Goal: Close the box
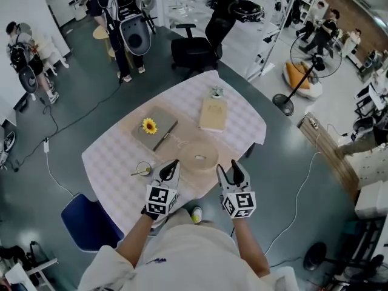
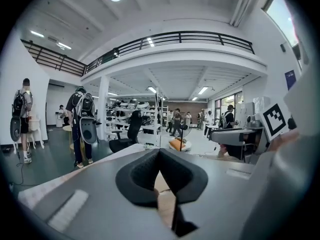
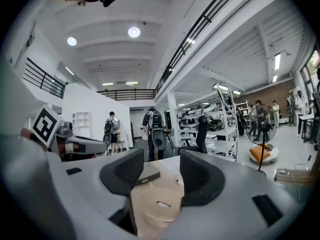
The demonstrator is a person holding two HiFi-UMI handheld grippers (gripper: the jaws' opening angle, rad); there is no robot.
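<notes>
A round, pale wooden box [image 1: 198,155] with a small slot in its top sits on the checked tablecloth [image 1: 115,156], near the table's front edge. My left gripper [image 1: 173,165] is just left of the box and is shut with nothing between its pads; in the left gripper view [image 2: 159,156] the pads meet. My right gripper [image 1: 230,170] stands open just right of the box. In the right gripper view [image 3: 161,171], the round box [image 3: 157,206] shows through the gap, apart from both pads. A flat rectangular wooden box [image 1: 213,114] lies farther back.
A grey notebook [image 1: 154,129] with a sunflower on it lies left of the round box, and a small glass [image 1: 143,169] stands by the left gripper. A black office chair [image 1: 197,47] is behind the table and a blue chair [image 1: 88,220] at its front left. People stand at the far left.
</notes>
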